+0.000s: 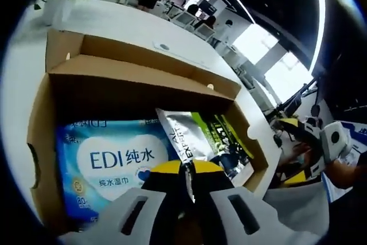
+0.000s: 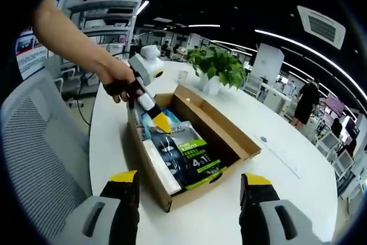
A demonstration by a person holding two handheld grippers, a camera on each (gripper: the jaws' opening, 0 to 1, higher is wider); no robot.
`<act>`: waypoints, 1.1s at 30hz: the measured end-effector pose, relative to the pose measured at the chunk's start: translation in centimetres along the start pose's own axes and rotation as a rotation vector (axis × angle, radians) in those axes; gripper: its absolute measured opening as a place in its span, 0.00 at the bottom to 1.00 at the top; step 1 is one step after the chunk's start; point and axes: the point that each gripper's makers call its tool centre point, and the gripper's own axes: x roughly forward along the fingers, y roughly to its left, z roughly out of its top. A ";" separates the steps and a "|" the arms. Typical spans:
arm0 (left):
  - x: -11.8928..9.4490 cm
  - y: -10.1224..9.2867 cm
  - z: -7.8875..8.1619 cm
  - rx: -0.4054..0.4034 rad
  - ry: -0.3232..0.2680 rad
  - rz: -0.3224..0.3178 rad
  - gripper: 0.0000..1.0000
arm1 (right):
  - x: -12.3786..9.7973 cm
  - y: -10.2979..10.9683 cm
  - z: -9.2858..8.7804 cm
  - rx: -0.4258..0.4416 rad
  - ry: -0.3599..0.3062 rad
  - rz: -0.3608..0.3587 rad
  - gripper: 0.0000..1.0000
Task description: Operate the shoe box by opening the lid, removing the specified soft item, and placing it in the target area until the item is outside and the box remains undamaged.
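The left hand-held gripper (image 1: 188,183) is reaching down into the open shoe box (image 1: 40,124), its yellow-tipped jaws closed together on the top edge of the silver and green pouch (image 1: 192,139). The main risk from here, as I judge it, is the thin grip: the jaws are pinching only a narrow strip of slick foil, so a quick lift could let the pouch slide free and drop back. A pull at an angle could also drag the pouch against the cardboard wall and bend or tear it, or shift the whole box across the white surface (image 2: 275,159).

The right hand-held gripper (image 2: 189,190) is hovering near the box's short end with its jaws wide apart and nothing between them, so it is not steadying the box.

The pouch is lying flat inside the box, glossy and crinkled, partly overlapping the blue wet wipes pack (image 1: 109,162) beside it. Which of the two soft items is the specified one, I cannot tell. The lid (image 1: 143,47) is folded back and looking undamaged. A potted plant (image 2: 218,67) is standing beyond the box.
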 end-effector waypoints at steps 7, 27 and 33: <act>-0.4 -0.6 0.7 -0.030 -0.018 -0.019 0.00 | 0.6 0.0 0.2 -0.001 -0.003 0.005 0.70; -2.3 -4.9 2.3 -0.002 -0.030 -0.038 0.00 | 2.3 0.2 1.4 -0.005 -0.030 0.008 0.62; -2.6 -6.0 2.9 0.001 -0.029 -0.032 0.00 | 3.1 0.4 1.3 0.006 -0.019 0.007 0.60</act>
